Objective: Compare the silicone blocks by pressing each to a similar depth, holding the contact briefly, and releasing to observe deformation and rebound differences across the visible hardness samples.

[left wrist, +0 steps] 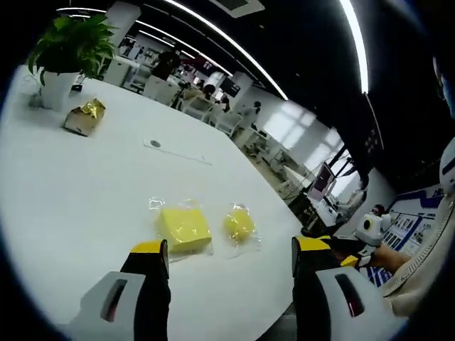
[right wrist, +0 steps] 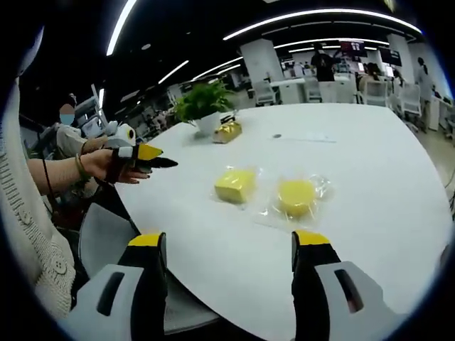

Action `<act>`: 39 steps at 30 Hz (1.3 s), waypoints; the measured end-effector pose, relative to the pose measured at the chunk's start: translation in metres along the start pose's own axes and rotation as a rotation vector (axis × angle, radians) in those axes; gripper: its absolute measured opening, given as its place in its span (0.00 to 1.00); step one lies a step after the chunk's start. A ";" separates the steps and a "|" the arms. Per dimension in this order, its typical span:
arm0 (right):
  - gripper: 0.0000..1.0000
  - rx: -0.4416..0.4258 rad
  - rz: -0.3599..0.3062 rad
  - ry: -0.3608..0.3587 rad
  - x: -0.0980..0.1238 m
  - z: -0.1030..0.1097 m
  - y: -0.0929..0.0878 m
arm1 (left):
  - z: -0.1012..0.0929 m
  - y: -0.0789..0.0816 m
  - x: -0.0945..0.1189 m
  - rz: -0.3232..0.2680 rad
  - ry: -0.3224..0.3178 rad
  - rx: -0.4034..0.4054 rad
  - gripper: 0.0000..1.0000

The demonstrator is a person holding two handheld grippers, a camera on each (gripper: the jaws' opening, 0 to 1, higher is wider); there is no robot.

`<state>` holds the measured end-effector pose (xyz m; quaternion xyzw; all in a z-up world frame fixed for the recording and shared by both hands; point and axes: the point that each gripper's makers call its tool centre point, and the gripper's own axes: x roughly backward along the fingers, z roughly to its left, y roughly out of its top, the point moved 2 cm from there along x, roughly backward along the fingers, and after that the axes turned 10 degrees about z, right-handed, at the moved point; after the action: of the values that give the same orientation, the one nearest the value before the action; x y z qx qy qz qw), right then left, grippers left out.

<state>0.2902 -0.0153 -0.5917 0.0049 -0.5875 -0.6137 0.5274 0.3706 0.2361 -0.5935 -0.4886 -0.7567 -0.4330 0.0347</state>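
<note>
Two yellow silicone blocks in clear bags lie on the white table (left wrist: pixel 85 206). The square block (left wrist: pixel 183 229) is on the left and the round block (left wrist: pixel 239 224) on the right, both just beyond my left gripper (left wrist: pixel 231 249), which is open and holds nothing. In the right gripper view the square block (right wrist: pixel 234 185) and round block (right wrist: pixel 296 195) lie side by side ahead of my right gripper (right wrist: pixel 227 241), also open and clear of them. A hand holds the left gripper (right wrist: pixel 160 158) off the table's left edge. The right gripper (left wrist: pixel 341 254) shows beside the table's right edge.
A potted plant (left wrist: pixel 67 50) (right wrist: pixel 202 103) and a gold box (left wrist: pixel 85 116) (right wrist: pixel 229 131) stand at the far end of the table. A small flat item (left wrist: pixel 155 143) lies mid-table. A grey chair (right wrist: pixel 106 234) sits by the near edge. Office desks and people fill the background.
</note>
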 end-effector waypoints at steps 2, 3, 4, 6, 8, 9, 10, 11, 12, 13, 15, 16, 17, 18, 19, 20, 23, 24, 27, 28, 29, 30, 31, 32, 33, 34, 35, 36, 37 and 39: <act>0.66 -0.005 0.004 0.006 -0.003 -0.002 0.002 | 0.011 0.006 -0.010 0.001 -0.003 0.024 0.69; 0.66 -0.007 0.010 0.010 -0.005 -0.002 0.003 | 0.016 0.010 -0.016 0.000 -0.011 0.051 0.68; 0.66 -0.007 0.011 0.010 -0.005 -0.003 0.003 | 0.021 0.015 -0.023 -0.015 -0.027 0.115 0.65; 0.66 -0.012 0.017 0.015 -0.008 -0.003 0.003 | 0.033 0.021 -0.031 -0.028 -0.021 0.157 0.62; 0.66 -0.016 0.028 0.026 -0.011 -0.003 0.001 | 0.045 0.026 -0.039 -0.034 -0.002 0.186 0.60; 0.66 -0.017 0.037 0.029 -0.013 -0.005 -0.001 | 0.053 0.027 -0.045 -0.024 0.011 0.207 0.60; 0.66 -0.017 0.042 0.029 -0.014 -0.006 -0.001 | 0.061 0.028 -0.052 -0.012 0.013 0.199 0.59; 0.66 -0.019 0.044 0.028 -0.014 -0.007 -0.002 | 0.066 0.027 -0.057 0.007 0.026 0.199 0.59; 0.66 -0.025 0.045 0.028 -0.015 -0.009 -0.001 | 0.073 0.025 -0.062 0.033 0.041 0.185 0.58; 0.67 -0.040 0.040 0.030 -0.015 -0.011 0.000 | 0.079 0.024 -0.070 0.053 0.046 0.182 0.58; 0.67 -0.052 0.041 0.028 -0.017 -0.015 0.000 | 0.086 0.024 -0.082 0.068 0.036 0.198 0.57; 0.67 -0.053 0.045 0.027 -0.018 -0.016 0.001 | 0.088 0.024 -0.087 0.072 0.029 0.207 0.57; 0.67 -0.055 0.046 0.024 -0.018 -0.018 0.001 | 0.090 0.025 -0.092 0.074 0.020 0.217 0.56; 0.67 -0.057 0.048 0.022 -0.019 -0.020 0.001 | 0.093 0.025 -0.096 0.076 0.018 0.225 0.56; 0.67 -0.061 0.051 0.020 -0.019 -0.021 0.001 | 0.095 0.026 -0.100 0.075 0.020 0.236 0.55; 0.67 -0.065 0.053 0.018 -0.019 -0.022 0.002 | 0.098 0.027 -0.103 0.074 0.017 0.245 0.55; 0.67 -0.069 0.059 0.011 -0.019 -0.026 0.003 | 0.106 0.032 -0.115 0.060 -0.001 0.302 0.51; 0.67 -0.070 0.061 0.009 -0.019 -0.027 0.003 | 0.108 0.032 -0.118 0.056 -0.009 0.313 0.49; 0.67 -0.083 0.059 -0.002 -0.020 -0.031 0.004 | 0.113 0.032 -0.126 0.057 -0.041 0.370 0.41; 0.67 -0.087 0.061 -0.005 -0.020 -0.032 0.004 | 0.114 0.032 -0.127 0.056 -0.048 0.388 0.38; 0.67 -0.089 0.067 -0.009 -0.020 -0.032 0.003 | 0.116 0.032 -0.129 0.058 -0.058 0.400 0.35; 0.67 -0.089 0.069 -0.012 -0.020 -0.033 0.002 | 0.116 0.031 -0.130 0.058 -0.065 0.408 0.31; 0.67 -0.091 0.070 -0.014 -0.020 -0.034 0.002 | 0.118 0.031 -0.131 0.057 -0.070 0.419 0.29; 0.67 -0.095 0.071 -0.015 -0.021 -0.034 0.001 | 0.119 0.030 -0.132 0.058 -0.074 0.444 0.27; 0.67 -0.100 0.074 -0.015 -0.021 -0.035 0.000 | 0.120 0.030 -0.132 0.059 -0.074 0.442 0.25; 0.67 -0.101 0.074 -0.015 -0.022 -0.035 0.000 | 0.120 0.029 -0.133 0.060 -0.076 0.442 0.23; 0.67 -0.102 0.080 -0.017 -0.023 -0.036 -0.001 | 0.121 0.029 -0.133 0.063 -0.075 0.442 0.21; 0.66 -0.103 0.083 -0.017 -0.024 -0.036 -0.001 | 0.122 0.027 -0.133 0.068 -0.072 0.444 0.18; 0.66 -0.103 0.082 -0.014 -0.024 -0.035 -0.001 | 0.123 0.027 -0.132 0.069 -0.074 0.447 0.18; 0.66 -0.108 0.082 -0.008 -0.026 -0.034 0.000 | 0.120 0.027 -0.132 0.069 -0.090 0.453 0.16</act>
<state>0.3229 -0.0229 -0.6180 -0.0501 -0.5553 -0.6225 0.5492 0.5049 0.2293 -0.7145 -0.5129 -0.8182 -0.2283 0.1244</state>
